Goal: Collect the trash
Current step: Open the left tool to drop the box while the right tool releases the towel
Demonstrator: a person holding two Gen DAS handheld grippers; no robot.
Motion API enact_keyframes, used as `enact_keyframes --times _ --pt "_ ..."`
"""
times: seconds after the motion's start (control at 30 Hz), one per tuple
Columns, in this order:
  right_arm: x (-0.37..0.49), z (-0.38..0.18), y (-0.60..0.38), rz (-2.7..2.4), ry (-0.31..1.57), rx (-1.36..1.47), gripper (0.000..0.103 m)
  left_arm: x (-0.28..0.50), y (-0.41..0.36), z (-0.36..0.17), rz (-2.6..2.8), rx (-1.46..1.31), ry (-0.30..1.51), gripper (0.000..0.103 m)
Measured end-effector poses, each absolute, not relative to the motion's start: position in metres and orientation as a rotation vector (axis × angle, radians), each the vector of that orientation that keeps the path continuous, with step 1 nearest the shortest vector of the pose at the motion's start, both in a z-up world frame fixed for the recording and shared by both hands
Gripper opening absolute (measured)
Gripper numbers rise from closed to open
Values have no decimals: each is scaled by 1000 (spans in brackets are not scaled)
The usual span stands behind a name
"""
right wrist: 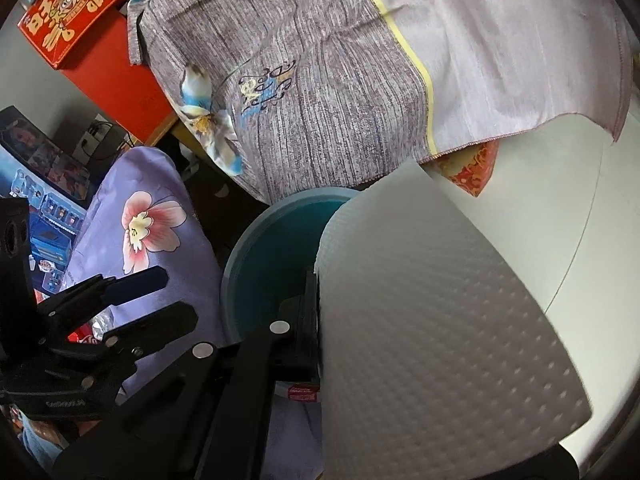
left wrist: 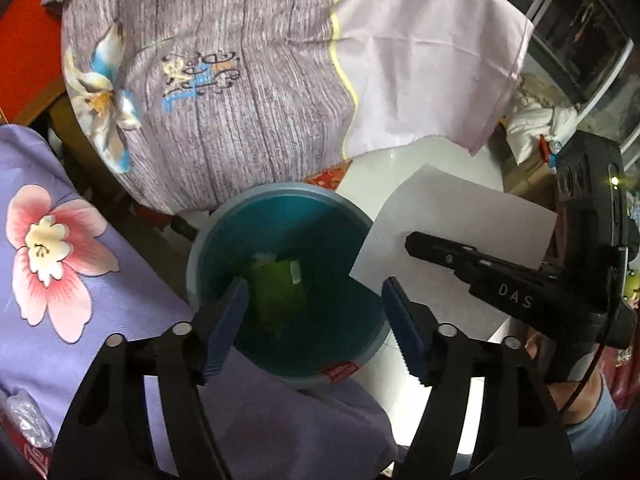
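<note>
Left wrist view: the left gripper point(left wrist: 314, 308) hangs over a teal bin point(left wrist: 224, 236), its jaws spread and empty, a green wrapper point(left wrist: 280, 288) lying on the bin's floor directly beyond them. Just to the right of those jaws, the right gripper point(left wrist: 416, 246) holds a white paper sheet point(left wrist: 460, 216) beside the rim, jaws pressed together on its edge. One piece appears dropped; the sheet seems to be next. That calls for carrying the sheet over the bin's mouth, then parting the right jaws so it falls inside, not on the floor.
</note>
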State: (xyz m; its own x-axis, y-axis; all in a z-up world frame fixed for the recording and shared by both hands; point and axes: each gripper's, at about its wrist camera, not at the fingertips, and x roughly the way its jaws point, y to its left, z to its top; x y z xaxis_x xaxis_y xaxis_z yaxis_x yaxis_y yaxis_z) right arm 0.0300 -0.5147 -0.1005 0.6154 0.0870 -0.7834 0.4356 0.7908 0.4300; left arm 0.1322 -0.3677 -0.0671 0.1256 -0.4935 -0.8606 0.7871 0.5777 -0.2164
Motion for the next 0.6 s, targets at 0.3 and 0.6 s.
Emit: enact_keyframes --times 0.3,0.6 --pt "47 -119 -504 -187 963 651 11 140 -324 -78 -827 314 1096 92" --pt "69 -126 -491 -161 987 665 65 142 -294 -82 -780 284 1108 94"
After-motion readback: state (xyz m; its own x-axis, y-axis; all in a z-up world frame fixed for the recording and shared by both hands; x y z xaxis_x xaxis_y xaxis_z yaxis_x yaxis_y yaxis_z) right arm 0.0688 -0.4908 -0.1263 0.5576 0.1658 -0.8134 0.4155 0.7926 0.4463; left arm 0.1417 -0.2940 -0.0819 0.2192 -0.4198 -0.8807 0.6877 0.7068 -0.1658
